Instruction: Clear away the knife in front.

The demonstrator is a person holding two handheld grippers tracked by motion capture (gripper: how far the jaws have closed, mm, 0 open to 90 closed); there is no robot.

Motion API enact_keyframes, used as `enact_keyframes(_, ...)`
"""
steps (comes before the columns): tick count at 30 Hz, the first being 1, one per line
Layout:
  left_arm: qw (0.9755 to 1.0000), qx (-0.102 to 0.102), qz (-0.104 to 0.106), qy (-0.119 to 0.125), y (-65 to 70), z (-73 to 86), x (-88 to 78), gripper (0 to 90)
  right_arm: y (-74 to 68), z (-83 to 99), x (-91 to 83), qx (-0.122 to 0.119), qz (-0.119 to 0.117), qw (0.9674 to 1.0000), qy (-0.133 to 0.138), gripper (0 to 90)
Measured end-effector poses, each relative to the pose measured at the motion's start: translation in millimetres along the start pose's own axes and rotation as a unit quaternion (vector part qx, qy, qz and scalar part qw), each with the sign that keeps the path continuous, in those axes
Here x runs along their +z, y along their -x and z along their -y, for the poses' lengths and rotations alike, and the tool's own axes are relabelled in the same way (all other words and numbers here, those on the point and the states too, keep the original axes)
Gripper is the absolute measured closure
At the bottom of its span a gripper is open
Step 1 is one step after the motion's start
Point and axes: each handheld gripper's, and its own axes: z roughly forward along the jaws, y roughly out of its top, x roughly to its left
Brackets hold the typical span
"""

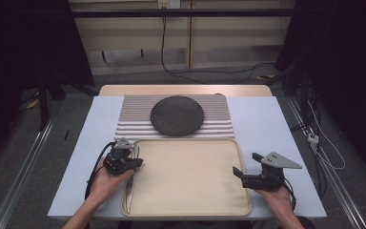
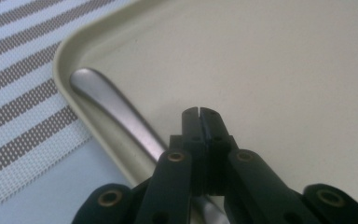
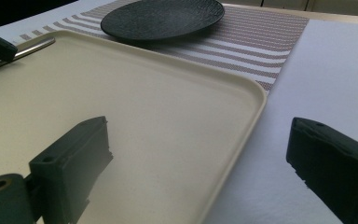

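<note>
On the white table (image 1: 71, 162) sits a beige tray (image 1: 190, 210), with a dark round plate (image 1: 177, 115) behind it on a striped mat (image 1: 133, 117). At the tray's left edge, the left gripper (image 2: 199, 112) has its jaws pressed together, empty, above a metal utensil (image 2: 112, 109) lying along the rim. Over the tray's right edge, the right gripper (image 3: 200, 144) is spread wide, one jaw above the tray, the other above the table.

**Dim room around a lit tabletop**

A white tabletop (image 1: 267, 124) with a wooden far edge stands on grey floor (image 1: 66, 114). Beyond it runs a pale wooden wall panel (image 1: 133, 38), with black cables (image 1: 171, 71) hanging down and trailing across the floor. Dark curtains (image 1: 24, 43) flank both sides. Metal rails (image 1: 24, 167) line the floor.
</note>
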Motion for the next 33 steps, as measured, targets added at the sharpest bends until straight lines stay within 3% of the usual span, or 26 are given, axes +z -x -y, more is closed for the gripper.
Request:
enact_keyframes(5,0.9996,0.003,-0.01,0.027,3.7,-1.6,-3.2,79.6,-0.1,0.0,-0.1,0.0,0.0,1.0,0.0,6.3)
enact_keyframes(10,0.9979,-0.001,-0.04,0.052,5.5,-2.2,-7.4,53.5,-0.1,0.1,-0.6,0.0,0.0,1.0,0.001,6.3)
enact_keyframes(14,0.9962,-0.005,-0.052,0.07,4.6,-2.7,-11.8,31.6,-0.2,0.0,-0.7,0.0,0.0,1.0,0.001,6.3)
enact_keyframes(17,0.995,-0.008,-0.077,0.063,5.8,-5.6,-15.2,18.7,-0.2,0.1,-0.9,0.001,0.001,1.0,0.001,6.3)
enact_keyframes(18,0.995,-0.015,-0.075,0.064,6.4,-6.4,-16.2,12.6,-0.2,0.1,-0.8,0.001,0.001,1.0,0.001,6.3)
enact_keyframes(20,0.9948,-0.021,-0.061,0.079,6.0,-5.9,-20.4,12.5,-0.2,0.1,-0.7,0.001,0.0,1.0,0.001,6.3)
enact_keyframes(23,0.9948,-0.009,-0.066,0.078,7.2,-6.1,-25.3,6.8,-0.1,0.1,-0.7,0.001,0.001,1.0,0.001,6.3)
enact_keyframes(26,0.9945,-0.009,-0.063,0.083,8.2,-5.1,-29.2,6.7,-0.1,0.0,-0.6,0.001,0.001,1.0,0.001,6.3)
enact_keyframes(31,0.9923,0.003,-0.09,0.085,9.4,-0.4,-36.2,7.0,-0.1,0.2,-1.0,0.001,0.002,1.0,0.002,6.3)
enact_keyframes(33,0.9917,-0.007,-0.095,0.086,8.0,2.7,-38.4,7.1,0.0,0.3,-1.4,0.001,0.002,1.0,0.002,6.3)
